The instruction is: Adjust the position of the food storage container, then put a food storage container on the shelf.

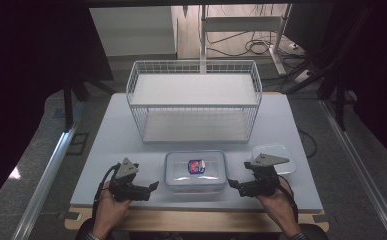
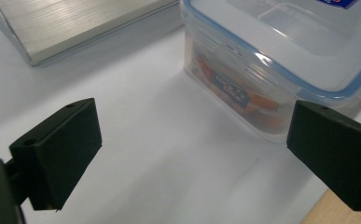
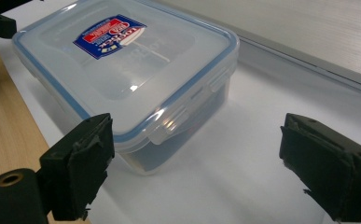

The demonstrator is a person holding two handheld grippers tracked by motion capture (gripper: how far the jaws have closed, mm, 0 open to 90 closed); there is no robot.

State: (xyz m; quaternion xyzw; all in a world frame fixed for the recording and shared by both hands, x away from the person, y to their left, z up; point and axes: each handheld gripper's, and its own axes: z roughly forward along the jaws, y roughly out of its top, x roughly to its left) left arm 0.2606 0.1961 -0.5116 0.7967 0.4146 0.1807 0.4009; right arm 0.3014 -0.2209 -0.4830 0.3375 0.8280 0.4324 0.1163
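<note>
A clear plastic food box [image 1: 195,171] with a blue-sealed lid and a red and blue label sits near the table's front edge. Something orange lies inside the box [image 2: 267,60]. My left gripper [image 1: 153,187] rests just left of it, jaws wide open and empty, aimed at its side. My right gripper [image 1: 232,186] stands just right of the box [image 3: 127,70], jaws also wide open with nothing between them. In the left gripper view the gripper [image 2: 192,154] frames the box's near corner. In the right gripper view the gripper [image 3: 194,168] frames a lid clip.
A white wire basket [image 1: 194,100] with a flat shelf stands behind the box at mid-table. A second, smaller clear container [image 1: 276,155] sits behind my right gripper. The wooden table edge [image 3: 10,135] runs along the front.
</note>
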